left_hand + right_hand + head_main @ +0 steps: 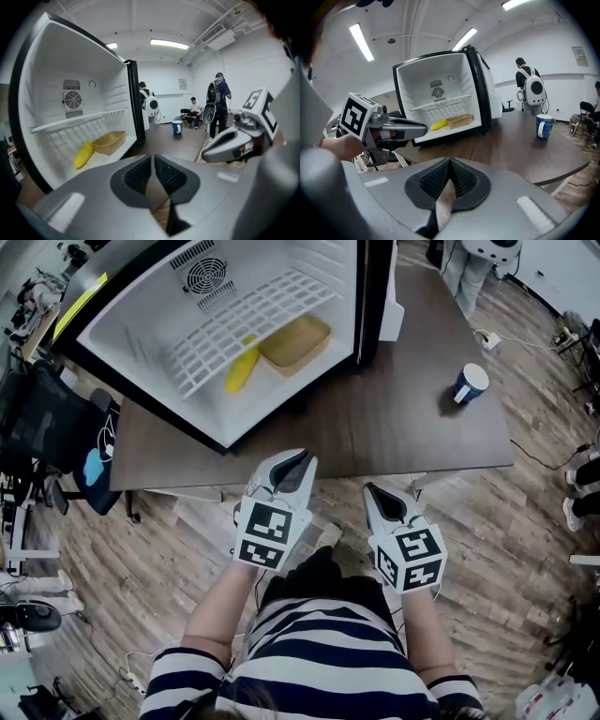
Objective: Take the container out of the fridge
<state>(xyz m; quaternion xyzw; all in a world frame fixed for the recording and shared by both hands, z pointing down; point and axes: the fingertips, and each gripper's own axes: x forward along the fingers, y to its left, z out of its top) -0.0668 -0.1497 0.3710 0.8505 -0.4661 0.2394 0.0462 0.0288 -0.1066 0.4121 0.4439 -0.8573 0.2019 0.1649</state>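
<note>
A dark brown wooden table (375,418) stands on a pale wood-plank floor (525,521), and the person in a navy-and-white striped shirt (319,662) stands at its near edge. On the left part of the table stands a white mini fridge with a black frame (131,324), its door swung open to the right and its inside facing the person. A white wire shelf (244,320) crosses the upper part of the fridge, with a round fan grille (204,276) on the back wall above it. The left gripper (302,459), grey with a square-marker cube, hangs off the table's near edge, well apart from the fridge; its own view shows the ribbed black pads pressed nearly together with only a sliver between them and nothing in it (153,159). The right gripper (372,489) hangs level beside it, near but not touching, and its pads meet at the tip, likewise clenched on nothing (449,161). The tan rectangular plastic container (295,341) sits on the fridge floor below the shelf, towards the door side. A yellow banana-shaped item (242,367) lies just beside its left end. A blue-and-white mug (466,384) stands alone towards the table's right edge, well apart from the fridge.
</note>
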